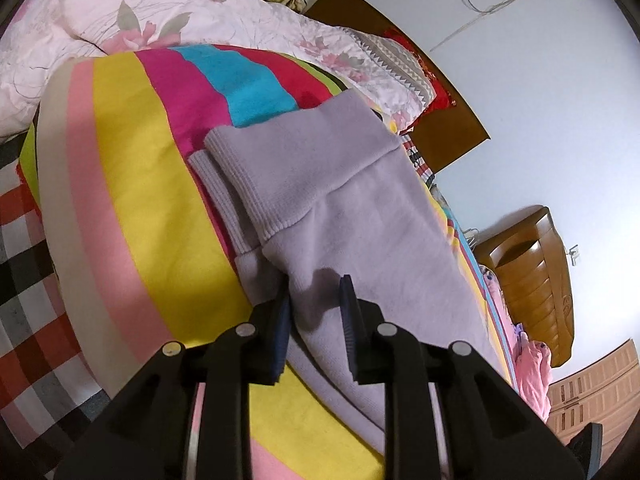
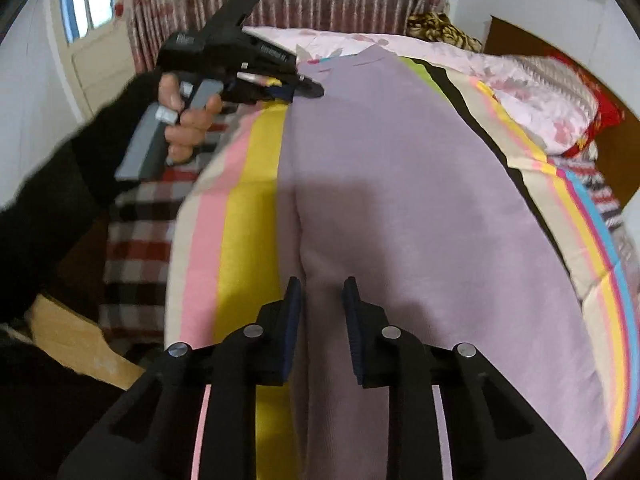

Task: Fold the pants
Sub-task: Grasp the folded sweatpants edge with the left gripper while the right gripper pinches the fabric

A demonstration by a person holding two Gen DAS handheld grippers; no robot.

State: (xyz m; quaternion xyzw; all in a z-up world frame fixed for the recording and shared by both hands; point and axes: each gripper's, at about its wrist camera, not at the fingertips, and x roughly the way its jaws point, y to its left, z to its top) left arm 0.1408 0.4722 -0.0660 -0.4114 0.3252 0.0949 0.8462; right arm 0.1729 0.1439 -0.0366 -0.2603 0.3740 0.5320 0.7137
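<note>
Purple pants on the bed, both grippers near them

The bed [image 2: 256,168] has a striped blanket, and the purple pants [image 2: 400,184] lie flat on it. The left gripper [image 1: 315,300] and right gripper [image 2: 322,300] both have fingers open, holding nothing. If only the top layer gets pinched, the fold might bunch up.

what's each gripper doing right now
left gripper: open, fingers straddling a fold of the lilac knit pants.
right gripper: open, over the pants, holding nothing.
</note>
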